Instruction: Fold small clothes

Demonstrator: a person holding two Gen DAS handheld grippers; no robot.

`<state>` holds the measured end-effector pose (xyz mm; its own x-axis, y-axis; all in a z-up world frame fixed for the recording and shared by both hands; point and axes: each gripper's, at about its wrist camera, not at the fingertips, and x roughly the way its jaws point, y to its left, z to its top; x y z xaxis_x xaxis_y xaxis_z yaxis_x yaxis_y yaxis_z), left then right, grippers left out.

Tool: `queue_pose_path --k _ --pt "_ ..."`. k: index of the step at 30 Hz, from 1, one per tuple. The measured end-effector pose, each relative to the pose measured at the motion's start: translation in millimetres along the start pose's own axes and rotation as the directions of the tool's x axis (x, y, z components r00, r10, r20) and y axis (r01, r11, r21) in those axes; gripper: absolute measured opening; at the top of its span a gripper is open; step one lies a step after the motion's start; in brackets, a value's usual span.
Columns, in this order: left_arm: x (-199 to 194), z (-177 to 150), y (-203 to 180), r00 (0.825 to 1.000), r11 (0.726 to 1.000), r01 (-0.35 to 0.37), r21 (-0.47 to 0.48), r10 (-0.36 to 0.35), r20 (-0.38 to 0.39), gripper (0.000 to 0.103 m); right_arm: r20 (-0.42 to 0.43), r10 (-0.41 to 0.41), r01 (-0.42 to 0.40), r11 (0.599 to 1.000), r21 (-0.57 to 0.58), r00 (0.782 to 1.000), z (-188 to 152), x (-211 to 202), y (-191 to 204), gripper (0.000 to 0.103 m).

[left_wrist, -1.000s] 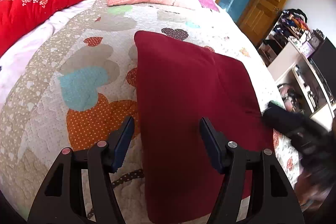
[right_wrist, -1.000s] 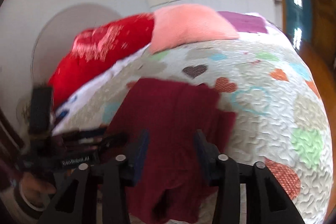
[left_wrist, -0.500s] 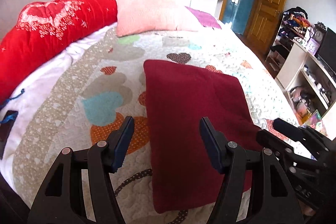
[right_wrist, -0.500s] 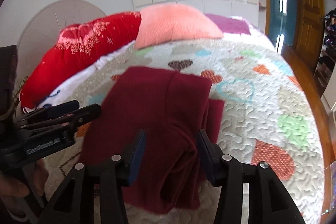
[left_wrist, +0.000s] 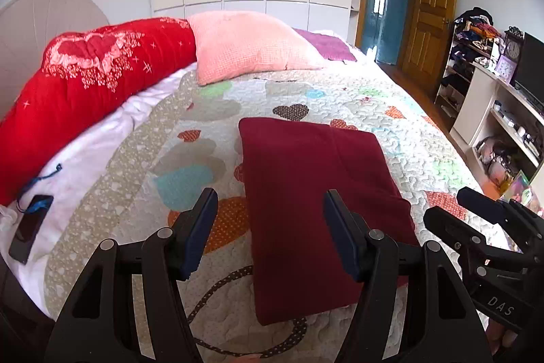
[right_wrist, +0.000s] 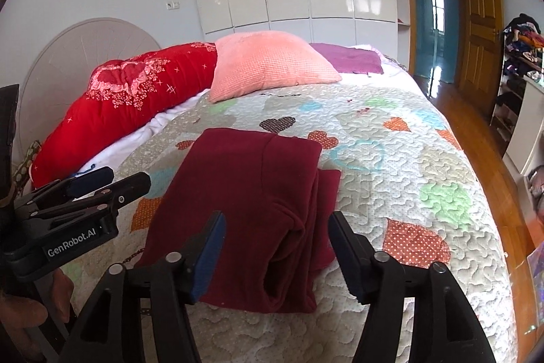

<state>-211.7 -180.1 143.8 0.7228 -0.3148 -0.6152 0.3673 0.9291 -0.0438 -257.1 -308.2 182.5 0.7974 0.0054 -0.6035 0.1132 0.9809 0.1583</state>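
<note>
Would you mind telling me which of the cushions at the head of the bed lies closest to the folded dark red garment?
The pink pillow in the middle; it sits directly beyond the folded garment, while the long red bolster curves off to the left and the purple cushion lies farther back.

"GenRobot.AI" on left gripper (right_wrist: 110,184) ("DAS" on right gripper (left_wrist: 452,213))

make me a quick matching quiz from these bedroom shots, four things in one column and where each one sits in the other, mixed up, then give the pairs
Things
1. maroon garment
2. pink pillow
3. black phone
4. red bolster

Places
A. on the white sheet at the quilt's left edge
B. folded flat on the heart quilt, in front of both open grippers
C. along the headboard side, left of the pillow
D. at the far end of the quilt, beside a purple cushion

Pairs: 1-B, 2-D, 3-A, 4-C
</note>
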Motion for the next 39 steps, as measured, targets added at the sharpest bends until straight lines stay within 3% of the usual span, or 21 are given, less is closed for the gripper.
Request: queue_pose_path --k 39 --pt "9 -9 0 1.000 1.000 -0.017 0.008 0.017 -0.005 0.064 -0.059 0.025 -0.024 1.000 0.005 0.998 -8 20 6 0.064"
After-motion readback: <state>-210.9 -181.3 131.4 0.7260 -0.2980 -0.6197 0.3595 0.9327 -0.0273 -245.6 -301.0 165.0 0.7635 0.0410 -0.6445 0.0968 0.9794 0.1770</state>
